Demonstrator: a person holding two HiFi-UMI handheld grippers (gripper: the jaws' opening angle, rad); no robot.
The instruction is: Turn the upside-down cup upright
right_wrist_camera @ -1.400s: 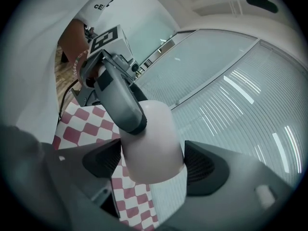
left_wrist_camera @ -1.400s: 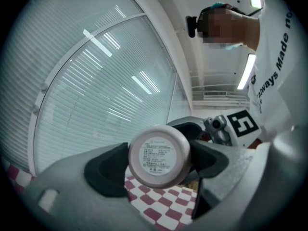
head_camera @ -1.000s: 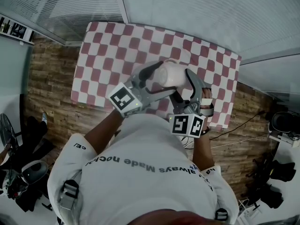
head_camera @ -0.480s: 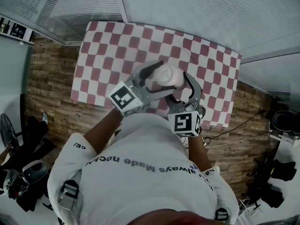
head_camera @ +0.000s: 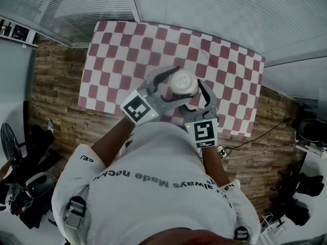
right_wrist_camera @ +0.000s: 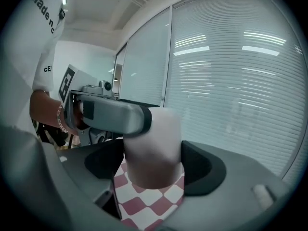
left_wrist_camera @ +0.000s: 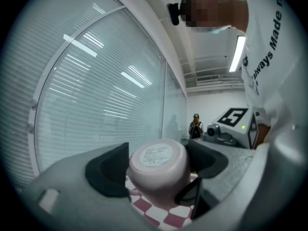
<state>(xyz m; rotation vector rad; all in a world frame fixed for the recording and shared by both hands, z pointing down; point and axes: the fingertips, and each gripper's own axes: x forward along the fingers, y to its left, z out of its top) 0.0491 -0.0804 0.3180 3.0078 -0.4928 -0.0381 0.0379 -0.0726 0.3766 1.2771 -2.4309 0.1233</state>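
Head view: cup (head_camera: 183, 81) aloft over the checkered worktop (head_camera: 117, 50)!
Left gripper (left_wrist_camera: 156, 163) and right gripper (right_wrist_camera: 153, 160) jaws both clench it, base up.

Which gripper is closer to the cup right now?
Left and right tie: both are closed on the cup. The left gripper grips its upper end, near the base; the right gripper grips lower on its wall, under the left gripper's jaw.

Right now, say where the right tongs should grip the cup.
Grip the cup by its side wall, below the left tongs, coming in from the person's side; the base faces up, so a sideways hold should let it roll over.
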